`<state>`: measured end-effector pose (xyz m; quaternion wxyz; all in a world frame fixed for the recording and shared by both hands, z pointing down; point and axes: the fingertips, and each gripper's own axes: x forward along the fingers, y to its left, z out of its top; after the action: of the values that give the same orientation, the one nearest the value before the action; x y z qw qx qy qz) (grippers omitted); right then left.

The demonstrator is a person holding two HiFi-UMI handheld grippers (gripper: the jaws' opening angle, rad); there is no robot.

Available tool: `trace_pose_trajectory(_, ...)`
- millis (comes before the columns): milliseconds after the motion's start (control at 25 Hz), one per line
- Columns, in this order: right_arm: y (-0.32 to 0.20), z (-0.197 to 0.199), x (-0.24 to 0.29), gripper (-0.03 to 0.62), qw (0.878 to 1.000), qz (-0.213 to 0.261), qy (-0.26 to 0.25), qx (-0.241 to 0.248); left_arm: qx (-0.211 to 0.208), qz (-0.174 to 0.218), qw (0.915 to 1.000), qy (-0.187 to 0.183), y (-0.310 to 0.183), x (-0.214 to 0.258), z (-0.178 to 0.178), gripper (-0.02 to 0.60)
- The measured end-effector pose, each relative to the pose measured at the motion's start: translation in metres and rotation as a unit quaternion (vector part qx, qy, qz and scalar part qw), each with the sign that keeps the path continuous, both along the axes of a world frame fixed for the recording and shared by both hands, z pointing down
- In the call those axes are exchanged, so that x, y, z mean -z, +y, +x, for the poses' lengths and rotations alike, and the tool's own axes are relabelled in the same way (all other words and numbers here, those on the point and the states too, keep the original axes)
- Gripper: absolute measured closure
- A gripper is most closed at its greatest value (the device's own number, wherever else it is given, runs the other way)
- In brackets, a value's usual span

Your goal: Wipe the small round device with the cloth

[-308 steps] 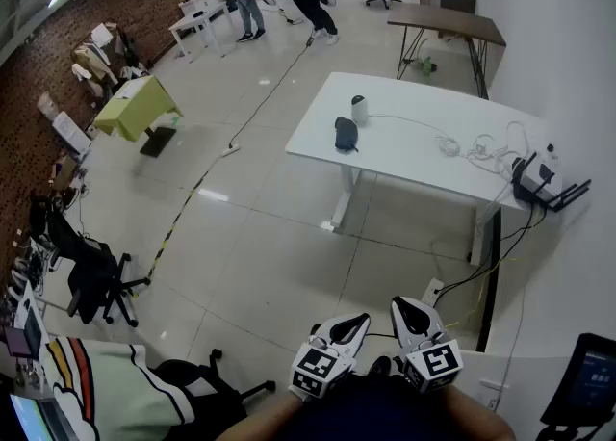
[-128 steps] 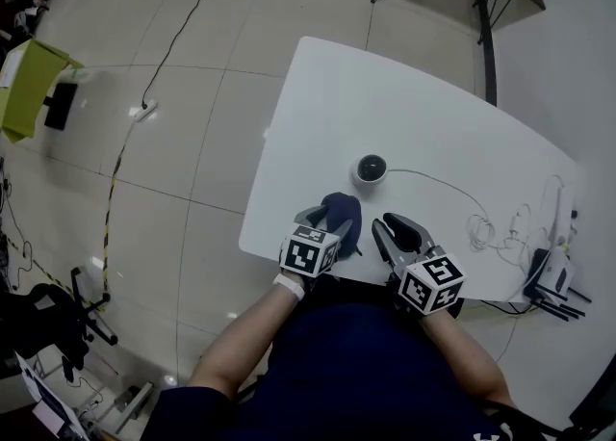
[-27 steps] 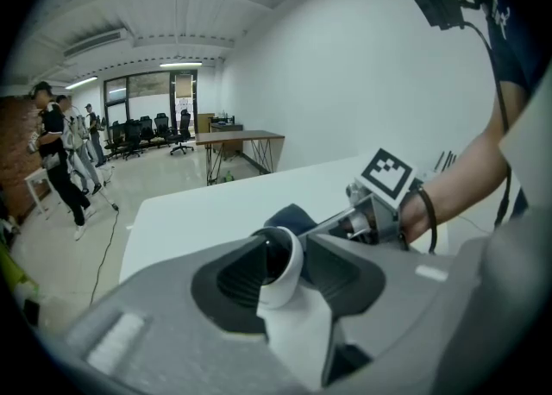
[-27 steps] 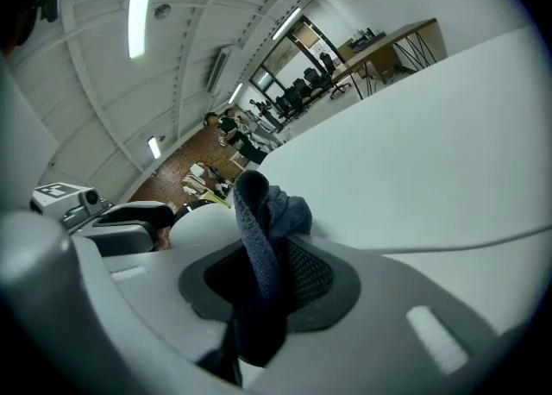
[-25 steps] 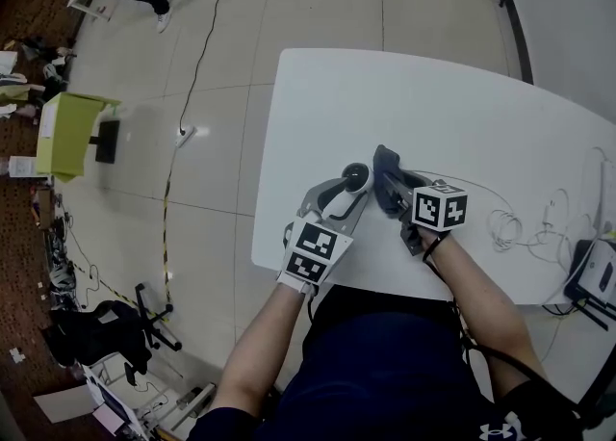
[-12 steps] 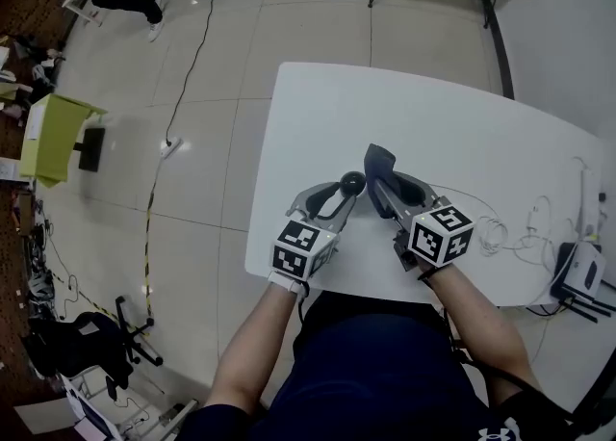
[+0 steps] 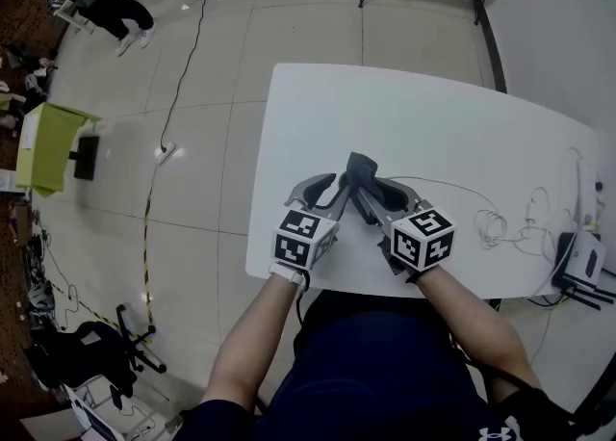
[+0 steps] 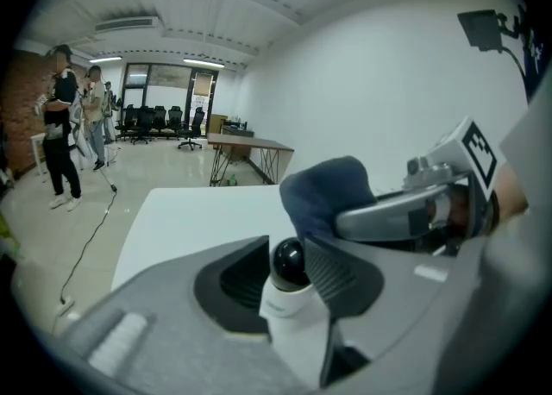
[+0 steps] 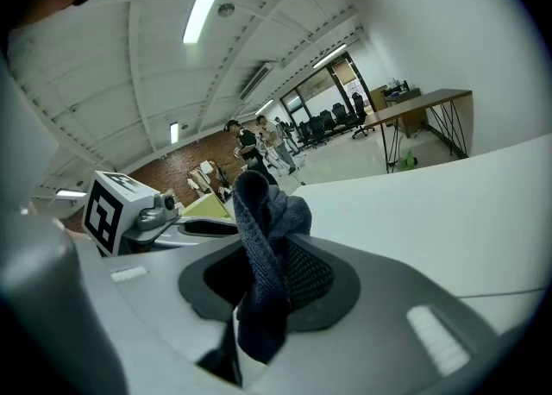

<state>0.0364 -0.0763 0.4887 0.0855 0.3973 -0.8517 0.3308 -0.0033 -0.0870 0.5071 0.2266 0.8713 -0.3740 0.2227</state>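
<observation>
Round device (image 8: 288, 264), base hidden between jaws

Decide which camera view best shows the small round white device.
The left gripper view: the device stands central and close, white body and black dome both clear. In the head view it cannot be made out beside the dark blue cloth; the right gripper view shows only that cloth, no device.

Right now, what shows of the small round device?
The small round device has a matte white body and glossy black ball head. The jaws of the left tool, which have just been closing, grip its body, head toward their tips. The dark blue cloth in the right tool sits just behind the head; contact unclear.
</observation>
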Motion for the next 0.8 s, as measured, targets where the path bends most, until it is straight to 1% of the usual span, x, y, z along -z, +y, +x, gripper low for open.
trace_pose_trajectory(120,-0.001,0.005,-0.003,0.499,1.0,-0.005,-0.007,-0.009,0.004,-0.01,0.9999,0.004,0.002,0.0,0.002,0.456)
trace_pose_trajectory(280,-0.002,0.018,-0.01,0.499,0.999,-0.018,-0.028,-0.036,0.003,-0.021,0.9997,0.008,0.006,0.0,0.008,0.456)
trace_pose_trajectory(480,-0.003,0.03,-0.021,0.497,0.997,-0.033,-0.05,-0.051,0.003,-0.027,0.9996,-0.002,0.009,-0.007,0.009,0.456)
trace_pose_trajectory(680,-0.002,0.033,-0.027,0.497,0.995,-0.042,-0.063,-0.059,0.011,-0.028,0.9995,0.011,0.011,-0.003,0.011,0.456)
trace_pose_trajectory(800,-0.003,0.036,-0.032,0.499,0.993,-0.055,-0.074,-0.072,0.012,-0.027,0.9995,0.01,0.01,-0.003,0.008,0.456)
